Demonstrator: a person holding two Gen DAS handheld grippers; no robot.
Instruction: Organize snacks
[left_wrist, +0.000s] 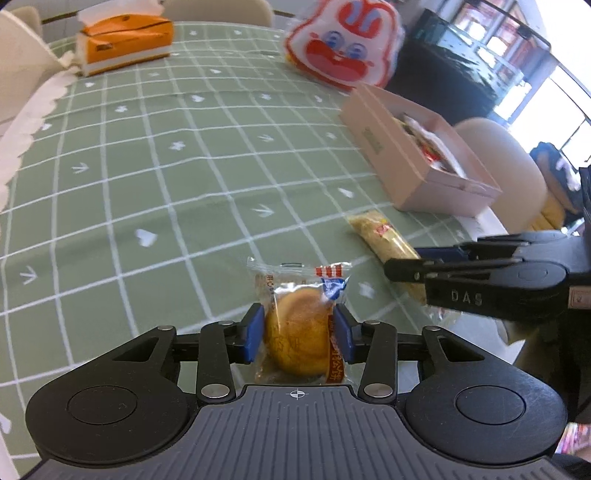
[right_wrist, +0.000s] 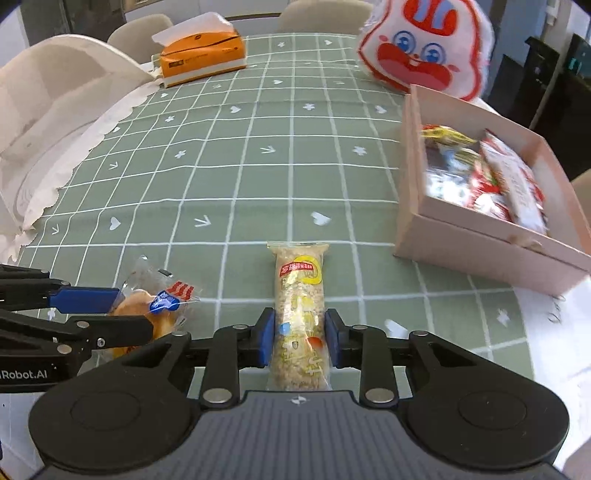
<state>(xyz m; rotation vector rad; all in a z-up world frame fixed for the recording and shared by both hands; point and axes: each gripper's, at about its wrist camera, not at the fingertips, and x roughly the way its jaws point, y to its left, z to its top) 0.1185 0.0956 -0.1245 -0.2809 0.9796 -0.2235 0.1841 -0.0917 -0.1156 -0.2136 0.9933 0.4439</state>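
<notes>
The left hand-held gripper (left_wrist: 299, 338) pinches a wrapped cake (left_wrist: 297, 332) low over the desk (left_wrist: 147, 184): light, soft, crushable, slippery film. The right hand-held gripper (right_wrist: 300, 341) clamps a stiffer, brittle rice bar (right_wrist: 300, 317) mid-length; the box (right_wrist: 461, 240) sits near, to the right.

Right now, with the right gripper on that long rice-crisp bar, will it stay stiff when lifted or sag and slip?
The rice-crisp bar looks like packed puffed grain, so probably light and fairly stiff. The right gripper pinches it near one end, so the far end may droop a little. Its glossy wrapper could slide between the pads, and hard squeezing may crumble it.
</notes>
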